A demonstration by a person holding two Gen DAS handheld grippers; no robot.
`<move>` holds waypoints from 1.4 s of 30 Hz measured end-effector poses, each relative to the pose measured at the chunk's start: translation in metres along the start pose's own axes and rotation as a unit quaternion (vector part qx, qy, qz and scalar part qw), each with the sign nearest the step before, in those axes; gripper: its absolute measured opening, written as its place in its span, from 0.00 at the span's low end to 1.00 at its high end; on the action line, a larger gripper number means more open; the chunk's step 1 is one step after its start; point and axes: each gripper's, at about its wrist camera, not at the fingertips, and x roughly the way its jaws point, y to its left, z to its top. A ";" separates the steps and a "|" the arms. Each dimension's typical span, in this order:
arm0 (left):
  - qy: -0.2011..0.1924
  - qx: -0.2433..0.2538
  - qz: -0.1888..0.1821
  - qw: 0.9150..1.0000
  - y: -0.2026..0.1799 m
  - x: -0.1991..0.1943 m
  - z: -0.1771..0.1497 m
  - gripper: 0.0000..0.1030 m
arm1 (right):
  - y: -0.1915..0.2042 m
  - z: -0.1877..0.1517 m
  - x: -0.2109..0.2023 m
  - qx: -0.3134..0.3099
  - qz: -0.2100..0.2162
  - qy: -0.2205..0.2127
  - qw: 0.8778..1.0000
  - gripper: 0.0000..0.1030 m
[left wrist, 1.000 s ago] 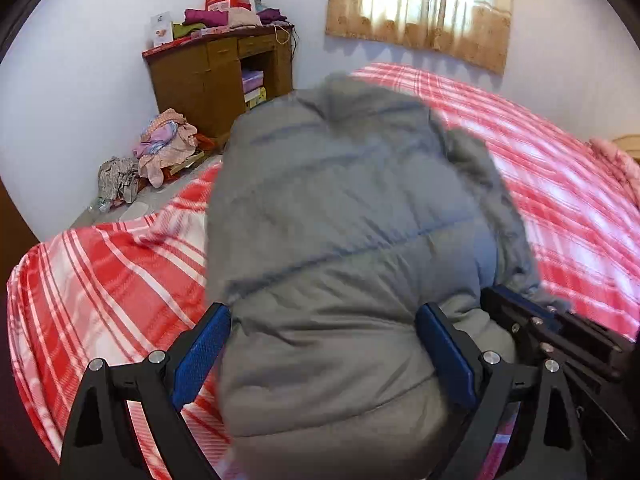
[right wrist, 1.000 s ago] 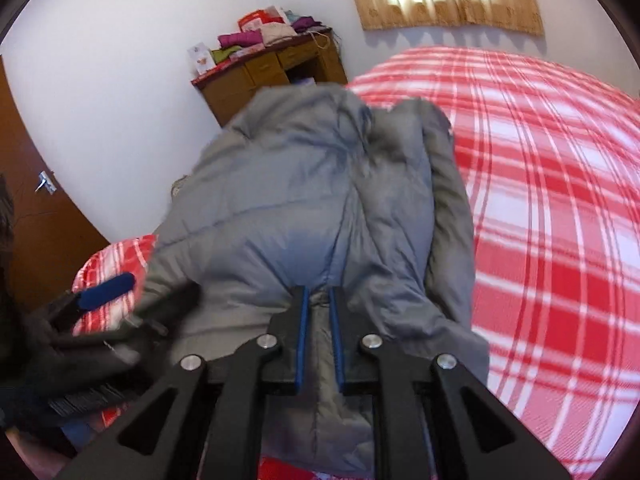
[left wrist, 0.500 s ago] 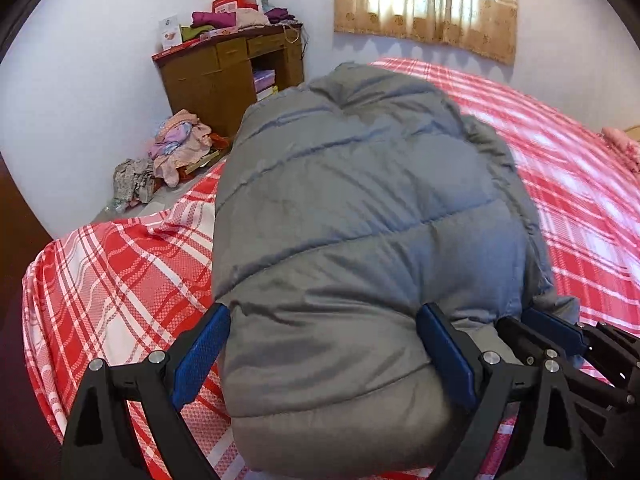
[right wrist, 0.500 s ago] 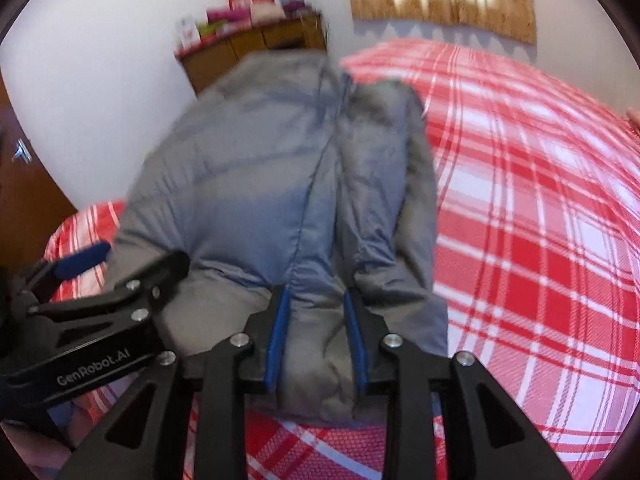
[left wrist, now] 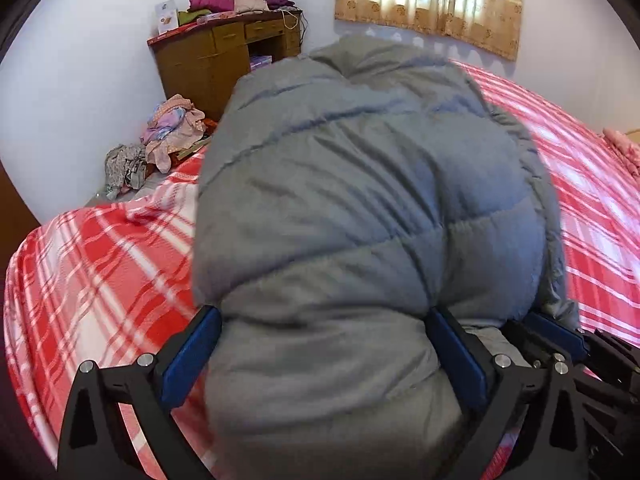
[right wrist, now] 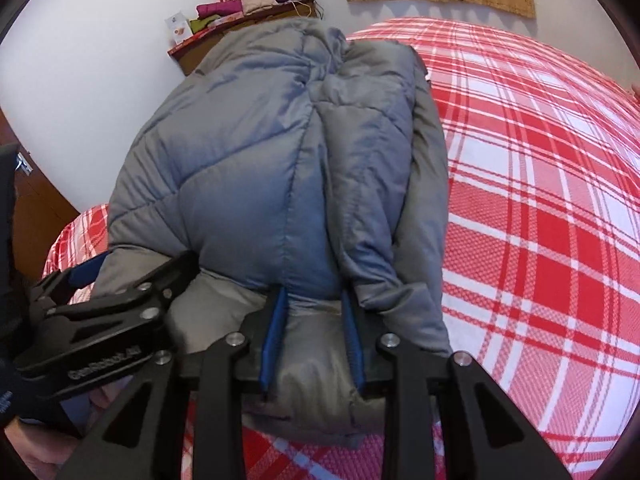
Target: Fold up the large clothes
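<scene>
A grey quilted puffer jacket (left wrist: 372, 216) lies folded into a long thick bundle on the red and white plaid bed (left wrist: 100, 264). It also shows in the right wrist view (right wrist: 280, 168). My left gripper (left wrist: 324, 360) is wide open, its blue-padded fingers (left wrist: 192, 356) straddling the near end of the bundle. My right gripper (right wrist: 312, 340) sits at the jacket's near right edge, its fingers parted with a fold of jacket between them. The left gripper (right wrist: 104, 320) shows at the lower left of the right wrist view.
A wooden desk (left wrist: 224, 60) with stacked clothes stands against the far wall. A pile of clothes (left wrist: 168, 136) lies on the floor beside it. A curtained window (left wrist: 432, 0) is behind the bed. Bare plaid bedspread (right wrist: 540, 200) stretches to the right.
My right gripper's fingers have spread from nearly closed on the jacket to clearly parted. The jacket bundle has settled lower on the bed. My left gripper stays wide open around it.
</scene>
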 end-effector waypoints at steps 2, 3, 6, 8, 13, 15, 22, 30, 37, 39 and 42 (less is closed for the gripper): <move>-0.014 -0.007 -0.001 1.000 0.004 -0.021 -0.008 0.99 | 0.006 -0.006 -0.019 -0.013 -0.016 -0.012 1.000 0.38; -0.024 -0.003 0.004 1.000 0.004 -0.033 -0.014 0.99 | 0.010 -0.011 -0.029 -0.022 -0.024 -0.025 0.999 0.47; -0.045 0.023 0.031 0.998 0.000 -0.055 -0.030 0.99 | 0.020 -0.027 -0.054 -0.043 -0.046 -0.059 0.996 0.67; -0.043 0.031 0.050 0.997 -0.002 -0.063 -0.042 0.99 | 0.022 -0.035 -0.063 -0.039 -0.049 -0.068 0.996 0.68; 0.016 0.012 0.047 0.999 0.003 -0.068 -0.066 0.99 | 0.019 -0.054 -0.067 -0.009 -0.071 -0.039 0.997 0.71; 0.046 -0.004 0.047 0.998 0.007 -0.068 -0.078 0.99 | 0.017 -0.065 -0.071 -0.003 -0.078 -0.032 0.996 0.71; 0.013 -0.015 0.037 0.999 0.013 -0.107 -0.117 0.99 | 0.010 -0.099 -0.102 0.012 -0.091 -0.043 0.995 0.74; -0.095 -0.008 0.008 0.995 0.007 -0.192 -0.129 0.99 | 0.030 -0.105 -0.173 0.021 -0.101 -0.136 0.985 0.74; -0.198 -0.002 0.012 0.980 0.004 -0.268 -0.122 0.99 | 0.062 -0.117 -0.248 0.004 -0.119 -0.265 0.957 0.86; -0.224 0.003 0.015 0.974 -0.001 -0.285 -0.124 0.99 | 0.071 -0.121 -0.268 -0.005 -0.135 -0.302 0.944 0.88; -0.268 0.019 0.021 0.963 -0.007 -0.311 -0.128 0.99 | 0.077 -0.124 -0.290 -0.003 -0.144 -0.346 0.927 0.89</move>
